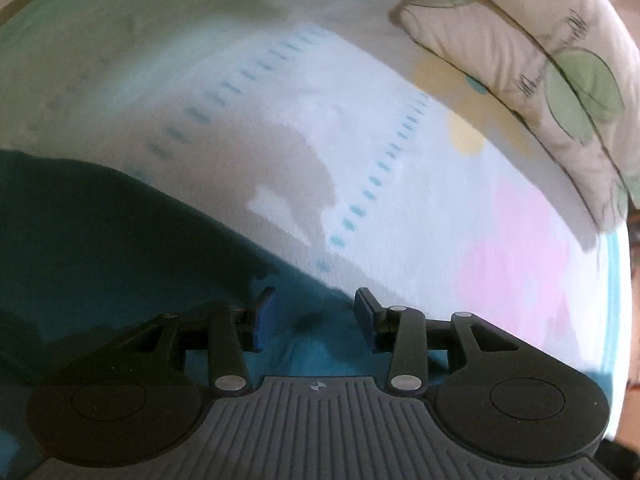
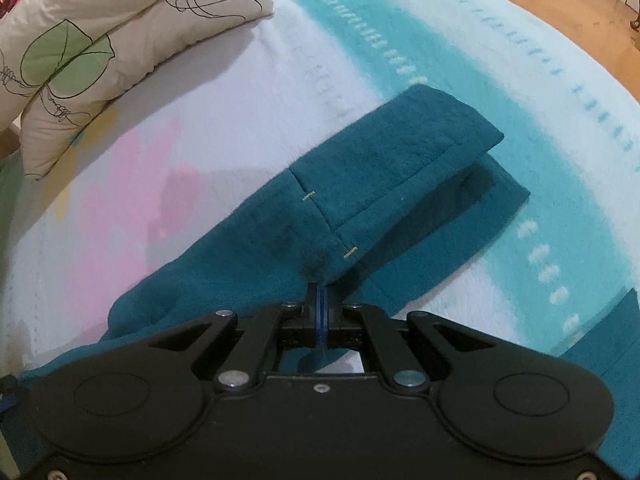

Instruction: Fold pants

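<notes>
Bed w/ pastel sheet [image 2: 248, 92], leaf-print pillows [image 2: 100, 40], wood floor [image 2: 540, 0]

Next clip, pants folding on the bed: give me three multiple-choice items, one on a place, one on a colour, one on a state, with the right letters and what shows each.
1. Where does the pillow lie in the right wrist view?
A. upper left of the bed
B. on the pants
C. on the floor

2. What colour are the pants?
A. pink
B. dark teal
C. white

3. How do the right gripper jaws stand?
A. wide open over the bedspread
B. open around the pillow
C. shut on the pants

Answers: 1 A, the leaf-print pillow sits upper left, clear of the pants. 2 B, the cloth is dark teal on the pale bedspread. 3 C, the jaws meet on a bunched fold.
</notes>
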The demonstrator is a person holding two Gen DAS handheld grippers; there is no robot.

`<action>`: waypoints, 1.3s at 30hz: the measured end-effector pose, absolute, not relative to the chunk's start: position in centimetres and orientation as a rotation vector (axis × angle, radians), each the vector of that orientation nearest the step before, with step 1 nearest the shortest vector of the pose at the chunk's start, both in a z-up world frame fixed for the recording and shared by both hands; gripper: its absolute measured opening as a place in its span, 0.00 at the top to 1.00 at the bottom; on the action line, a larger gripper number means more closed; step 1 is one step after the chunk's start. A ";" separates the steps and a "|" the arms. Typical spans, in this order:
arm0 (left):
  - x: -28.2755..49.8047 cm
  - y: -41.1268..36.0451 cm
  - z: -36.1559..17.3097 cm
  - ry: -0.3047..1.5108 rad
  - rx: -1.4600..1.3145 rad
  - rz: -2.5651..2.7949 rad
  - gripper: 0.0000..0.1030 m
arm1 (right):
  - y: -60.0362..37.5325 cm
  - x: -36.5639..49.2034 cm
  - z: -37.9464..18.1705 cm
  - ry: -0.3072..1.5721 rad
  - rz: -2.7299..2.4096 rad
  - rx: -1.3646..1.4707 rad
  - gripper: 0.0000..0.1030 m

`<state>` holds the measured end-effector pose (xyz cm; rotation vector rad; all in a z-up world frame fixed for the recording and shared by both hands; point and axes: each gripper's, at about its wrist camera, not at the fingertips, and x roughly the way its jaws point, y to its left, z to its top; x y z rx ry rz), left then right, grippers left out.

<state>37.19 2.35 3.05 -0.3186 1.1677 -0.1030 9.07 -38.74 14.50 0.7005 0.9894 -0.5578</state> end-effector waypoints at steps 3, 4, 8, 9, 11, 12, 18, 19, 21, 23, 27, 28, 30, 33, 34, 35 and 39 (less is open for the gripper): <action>37.8 2.5 2.0 1.192 -0.378 -0.088 0.60 | -38.8 8.9 14.2 0.992 -0.554 0.702 0.96; 37.9 2.6 1.8 1.194 -0.396 -0.084 0.60 | -38.8 8.9 14.2 0.992 -0.553 0.703 0.96; 38.5 2.0 0.1 1.232 -0.385 -0.053 0.60 | -38.7 8.7 14.0 0.993 -0.551 0.703 0.96; 38.6 1.9 -0.3 1.246 -0.379 -0.042 0.61 | -38.7 8.8 14.0 0.994 -0.551 0.701 0.96; 38.7 1.8 -1.0 1.256 -0.366 -0.020 0.69 | -38.6 9.0 14.0 0.993 -0.548 0.695 0.96; 38.6 1.6 -0.8 1.245 -0.352 -0.008 0.87 | -38.6 9.0 14.2 0.988 -0.544 0.692 0.96; 35.4 1.5 4.8 1.103 -0.261 -0.076 0.95 | -38.4 7.8 17.1 0.907 -0.512 0.660 0.96; 34.1 1.7 6.3 1.065 -0.236 -0.095 0.95 | -38.3 7.3 17.9 0.894 -0.506 0.656 0.96; 31.4 2.5 8.7 0.999 -0.209 -0.136 0.95 | -37.8 5.6 19.7 0.866 -0.484 0.650 0.96; 28.6 3.4 10.7 0.958 -0.187 -0.158 0.95 | -37.1 3.7 21.1 0.851 -0.477 0.647 0.96; 22.2 5.5 12.7 0.922 -0.166 -0.209 0.95 | -35.3 -1.5 22.5 0.854 -0.473 0.673 0.95; 21.0 5.8 12.7 0.922 -0.154 -0.215 0.95 | -35.0 -2.8 22.4 0.863 -0.475 0.683 0.95; 18.1 6.7 12.0 0.930 -0.132 -0.219 0.95 | -34.4 -5.2 21.7 0.888 -0.483 0.715 0.94; 14.6 7.4 9.5 0.977 -0.088 -0.212 0.95 | -33.5 -8.5 19.3 0.964 -0.498 0.767 0.91; 13.7 7.5 8.4 1.010 -0.080 -0.208 0.95 | -33.3 -9.5 18.2 0.997 -0.505 0.780 0.91; 13.1 7.7 7.3 1.040 -0.085 -0.195 0.95 | -33.2 -10.1 17.5 1.017 -0.504 0.792 0.85; 11.7 7.7 3.6 1.130 -0.074 -0.162 0.95 | -34.0 -12.5 16.5 1.012 -0.536 0.862 0.74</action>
